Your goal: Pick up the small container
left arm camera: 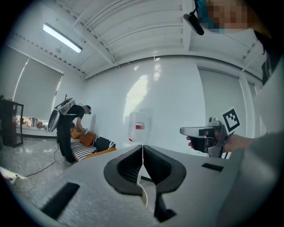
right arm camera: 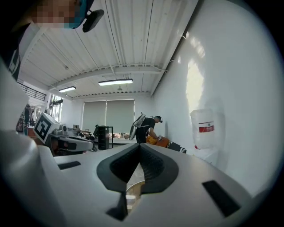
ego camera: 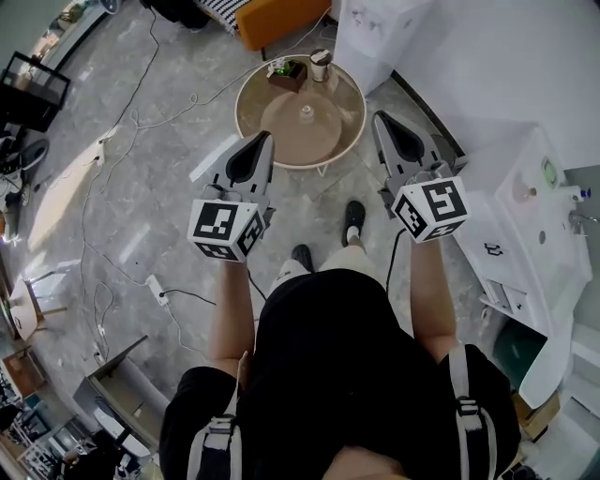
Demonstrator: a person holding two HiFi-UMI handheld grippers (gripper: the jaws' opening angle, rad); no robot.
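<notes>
The small container (ego camera: 306,113) is a little pale pot standing near the middle of the round wooden table (ego camera: 281,122), ahead of the person's feet. Both grippers are held at about chest height, short of the table. My left gripper (ego camera: 260,142) points at the table's left edge, my right gripper (ego camera: 383,121) at its right edge. In the left gripper view the left gripper (left arm camera: 142,146) is shut with nothing between its dark pads; the right gripper (left arm camera: 208,133) shows off to the side. The right gripper (right arm camera: 139,145) is likewise shut and empty.
A planter box (ego camera: 288,73) and a jar (ego camera: 321,64) stand at the table's far side. A white water dispenser (ego camera: 375,28) and an orange sofa (ego camera: 281,19) lie beyond. Cables and a power strip (ego camera: 157,289) cross the floor at left. A white counter (ego camera: 525,216) runs at right. Another person (left arm camera: 71,124) bends over the sofa.
</notes>
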